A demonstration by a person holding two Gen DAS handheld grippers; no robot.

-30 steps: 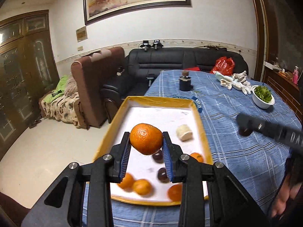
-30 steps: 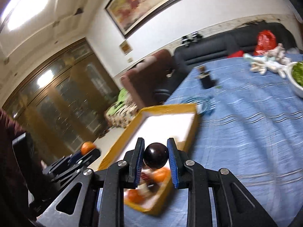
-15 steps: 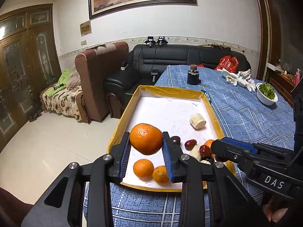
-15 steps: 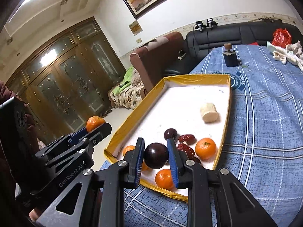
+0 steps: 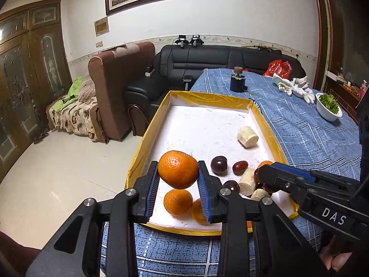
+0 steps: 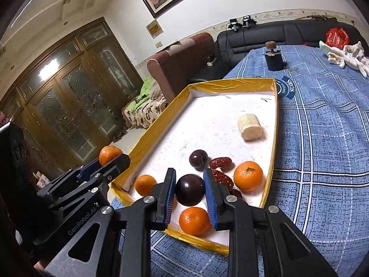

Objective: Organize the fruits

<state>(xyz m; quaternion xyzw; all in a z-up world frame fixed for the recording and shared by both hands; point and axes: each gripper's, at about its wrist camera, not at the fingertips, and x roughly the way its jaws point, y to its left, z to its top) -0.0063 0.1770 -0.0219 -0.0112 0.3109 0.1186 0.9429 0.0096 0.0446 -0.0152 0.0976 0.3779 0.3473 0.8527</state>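
Note:
A yellow-rimmed white tray lies on the blue checked tablecloth. My left gripper is shut on an orange above the tray's near left corner; in the right wrist view that gripper shows at the left. My right gripper is shut on a dark plum above the tray's near end; its tip shows in the left wrist view. In the tray lie several oranges, another plum, red dates and pale banana chunks.
Farther along the table stand a dark jar, a white bowl of greens, white gloves and a red bag. A brown armchair and black sofa stand beyond the table's left edge.
Both grippers have come lower and nearer to the tray with their fruit still held. The right gripper swung in from the right over the tray's near end.

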